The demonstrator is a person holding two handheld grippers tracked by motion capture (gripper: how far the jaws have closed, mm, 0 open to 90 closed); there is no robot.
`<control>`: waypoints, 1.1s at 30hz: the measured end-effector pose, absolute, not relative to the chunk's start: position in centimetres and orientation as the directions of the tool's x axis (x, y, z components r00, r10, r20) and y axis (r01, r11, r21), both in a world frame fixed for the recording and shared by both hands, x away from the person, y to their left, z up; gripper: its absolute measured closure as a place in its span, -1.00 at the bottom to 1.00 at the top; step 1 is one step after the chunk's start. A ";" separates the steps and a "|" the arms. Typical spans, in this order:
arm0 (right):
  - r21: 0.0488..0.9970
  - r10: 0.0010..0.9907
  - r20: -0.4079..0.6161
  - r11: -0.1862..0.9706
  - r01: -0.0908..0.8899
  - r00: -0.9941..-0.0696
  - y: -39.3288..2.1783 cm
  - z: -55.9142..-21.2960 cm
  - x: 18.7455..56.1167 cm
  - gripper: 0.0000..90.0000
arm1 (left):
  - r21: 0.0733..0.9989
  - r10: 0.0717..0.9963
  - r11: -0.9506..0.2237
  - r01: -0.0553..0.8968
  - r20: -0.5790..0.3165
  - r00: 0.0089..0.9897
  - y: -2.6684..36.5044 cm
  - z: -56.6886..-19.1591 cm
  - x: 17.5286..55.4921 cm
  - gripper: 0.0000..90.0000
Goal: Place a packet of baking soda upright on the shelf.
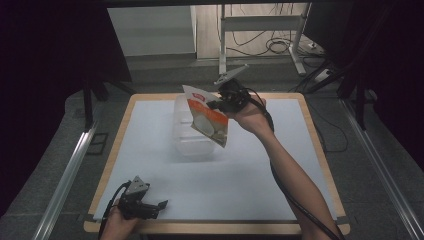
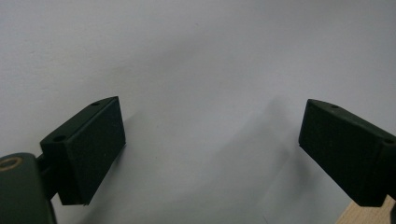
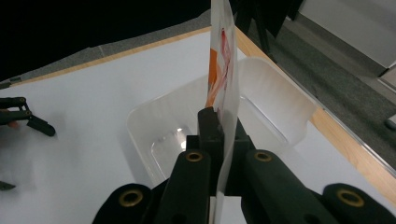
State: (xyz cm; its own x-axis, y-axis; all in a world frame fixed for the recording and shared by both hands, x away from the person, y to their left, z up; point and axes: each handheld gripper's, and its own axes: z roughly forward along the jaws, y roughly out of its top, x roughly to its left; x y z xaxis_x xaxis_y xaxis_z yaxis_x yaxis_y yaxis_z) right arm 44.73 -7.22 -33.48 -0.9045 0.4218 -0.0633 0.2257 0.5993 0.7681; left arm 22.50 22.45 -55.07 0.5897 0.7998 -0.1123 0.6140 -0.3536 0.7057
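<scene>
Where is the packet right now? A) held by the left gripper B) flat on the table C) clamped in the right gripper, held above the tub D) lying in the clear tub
C: the right gripper is shut on the packet, holding it in the air over the clear tub; the left gripper is open near the table edge.

Black tools (image 1: 218, 104) — brass-ringed screw holes; grey triangular plates; black cables.
</scene>
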 end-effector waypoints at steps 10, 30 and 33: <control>0.771 0.385 -0.061 0.604 0.201 -0.921 -4.0 -34.0 45.6 0.98 | 0.707 0.799 -0.352 0.614 -0.115 0.590 22.5 -55.1 22.5 -0.84; 0.756 0.371 -0.009 0.611 0.237 -0.929 -1.9 -37.4 46.4 0.98 | 0.703 0.797 -0.358 0.615 -0.113 0.593 22.5 -55.0 22.4 -0.84; 0.747 0.372 -0.009 0.619 0.241 -0.928 -1.8 -38.0 46.4 0.98 | 0.702 0.797 -0.358 0.615 -0.113 0.593 22.5 -55.0 22.4 -0.84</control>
State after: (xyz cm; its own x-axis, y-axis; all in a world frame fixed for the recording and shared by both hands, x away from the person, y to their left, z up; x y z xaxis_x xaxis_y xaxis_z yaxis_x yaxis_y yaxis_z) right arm 46.36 -1.79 -38.01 -0.9283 0.3718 -0.0091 0.2407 0.6194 0.7472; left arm 22.43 22.52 -55.04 0.5932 0.7970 -0.1134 0.6152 -0.3579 0.7025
